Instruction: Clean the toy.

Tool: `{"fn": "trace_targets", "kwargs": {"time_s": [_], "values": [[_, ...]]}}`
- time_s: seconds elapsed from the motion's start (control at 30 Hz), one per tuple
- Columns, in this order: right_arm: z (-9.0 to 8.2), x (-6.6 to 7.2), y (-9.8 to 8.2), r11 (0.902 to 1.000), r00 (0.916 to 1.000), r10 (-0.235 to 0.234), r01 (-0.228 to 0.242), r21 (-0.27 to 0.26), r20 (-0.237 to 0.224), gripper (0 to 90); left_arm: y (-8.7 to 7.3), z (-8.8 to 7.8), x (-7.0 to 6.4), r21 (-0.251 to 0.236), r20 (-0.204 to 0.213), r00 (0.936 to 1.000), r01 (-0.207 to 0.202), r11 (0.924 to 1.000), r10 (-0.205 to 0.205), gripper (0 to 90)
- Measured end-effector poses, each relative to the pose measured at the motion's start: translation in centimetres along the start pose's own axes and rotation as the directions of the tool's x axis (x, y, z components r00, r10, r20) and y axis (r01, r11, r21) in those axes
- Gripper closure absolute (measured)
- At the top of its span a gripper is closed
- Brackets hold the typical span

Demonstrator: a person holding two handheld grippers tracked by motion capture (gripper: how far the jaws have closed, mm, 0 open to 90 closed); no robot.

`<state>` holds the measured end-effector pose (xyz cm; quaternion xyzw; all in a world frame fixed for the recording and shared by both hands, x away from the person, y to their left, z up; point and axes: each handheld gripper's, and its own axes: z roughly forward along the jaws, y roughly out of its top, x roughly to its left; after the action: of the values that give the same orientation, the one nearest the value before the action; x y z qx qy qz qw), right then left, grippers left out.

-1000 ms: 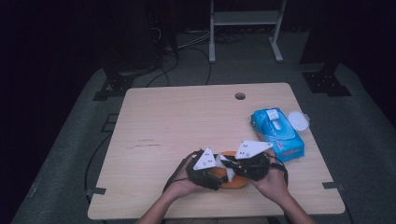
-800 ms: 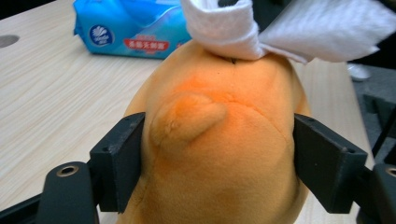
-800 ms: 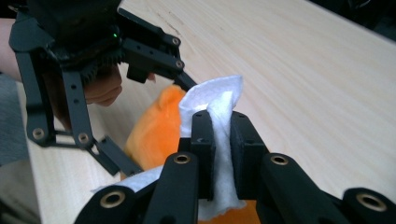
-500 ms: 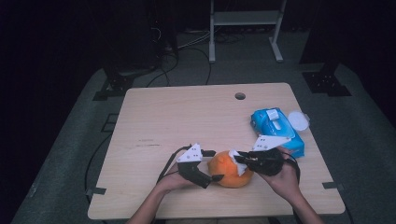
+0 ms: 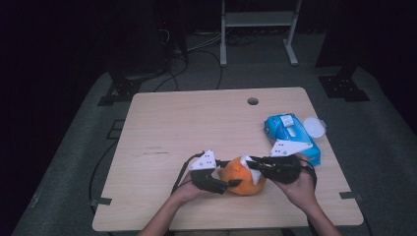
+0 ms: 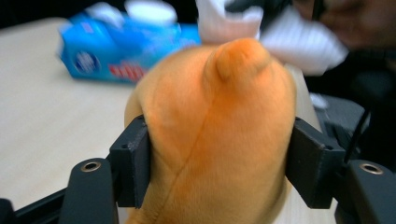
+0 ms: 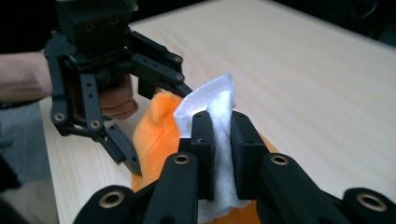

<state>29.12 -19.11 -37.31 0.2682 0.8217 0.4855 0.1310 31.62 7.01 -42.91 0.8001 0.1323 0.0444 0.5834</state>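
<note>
left gripper [image 6: 217,154] just closed, clamping plush toy [image 6: 215,130] | right gripper [image 7: 222,140] pinching white wipe [image 7: 215,105] | I see wipe right over toy's top (touching, seemingly) | right hand nearer

The high view looks down from above the person's side at the whole wooden table [image 5: 196,128], from far off. The left gripper view sits very close to the orange plush toy [image 6: 215,140] and faces the blue wipes pack [image 6: 116,51]. The right gripper view looks across the same toy [image 7: 156,128] at the left gripper [image 7: 135,126].
</note>
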Motion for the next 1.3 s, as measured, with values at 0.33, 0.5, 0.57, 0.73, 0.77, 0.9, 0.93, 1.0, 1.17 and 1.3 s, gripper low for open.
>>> {"fn": "trace_targets", "kwargs": {"time_s": [0.33,0.5,0.57,0.73,0.77,0.9,0.93,1.0,1.17,1.3], "values": [[-0.8,0.3,0.8,0.9933,0.9984,0.046,-0.049,-0.105,-0.032,80.9,3.9,-3.3,-1.6,-0.076,-0.081,0.9914,-0.109,0.9912,0.103,37.6],[0.2,0.1,0.1,0.9946,0.9964,0.070,-0.074,-0.073,-0.048,81.0,3.5,-2.9,-1.4,-0.022,-0.083,0.9921,-0.097,0.9951,0.095,38.4],[0.7,-0.3,-0.3,0.9945,0.9945,0.088,-0.091,-0.051,-0.057,81.0,3.1,-2.5,-1.1,0.006,-0.084,0.9931,-0.082,0.9966,0.082,37.9],[3.0,-1.8,-2.6,0.9865,0.9852,0.160,-0.157,0.046,-0.062,80.9,1.2,-0.8,-0.6,0.079,-0.100,0.9931,-0.054,0.9955,0.061,35.9],[3.1,-2.2,-2.9,0.9828,0.9812,0.181,-0.178,0.049,-0.066,80.9,1.4,-0.8,-0.7,0.085,-0.107,0.9919,-0.060,0.9946,0.069,35.7],[1.6,-2.7,-2.3,0.9826,0.9820,0.186,-0.186,0.001,-0.034,81.0,1.5,-0.7,-1.0,0.096,-0.109,0.9897,-0.082,0.9919,0.093,34.6],[1.1,-2.5,-1.9,0.9838,0.9835,0.178,-0.179,-0.017,-0.031,80.9,1.6,-0.6,-1.0,0.098,-0.111,0.9896,-0.081,0.9919,0.092,34.4],[0.2,-1.7,-0.9,0.9869,0.9879,0.149,-0.151,-0.056,-0.043,80.9,1.7,-0.5,-1.1,0.102,-0.113,0.9889,-0.085,0.9912,0.096,33.9],[0.6,1.1,0.8,0.9969,0.9964,0.046,-0.050,-0.061,-0.071,80.8,1.8,-0.2,-1.6,0.111,-0.110,0.9869,-0.106,0.9881,0.118,31.7],[2.0,0.6,-0.1,0.9975,0.9938,0.068,-0.070,-0.011,-0.087,80.8,2.1,-0.8,-1.5,0.128,-0.074,0.9875,-0.129,0.9834,0.139,24.9]]}}
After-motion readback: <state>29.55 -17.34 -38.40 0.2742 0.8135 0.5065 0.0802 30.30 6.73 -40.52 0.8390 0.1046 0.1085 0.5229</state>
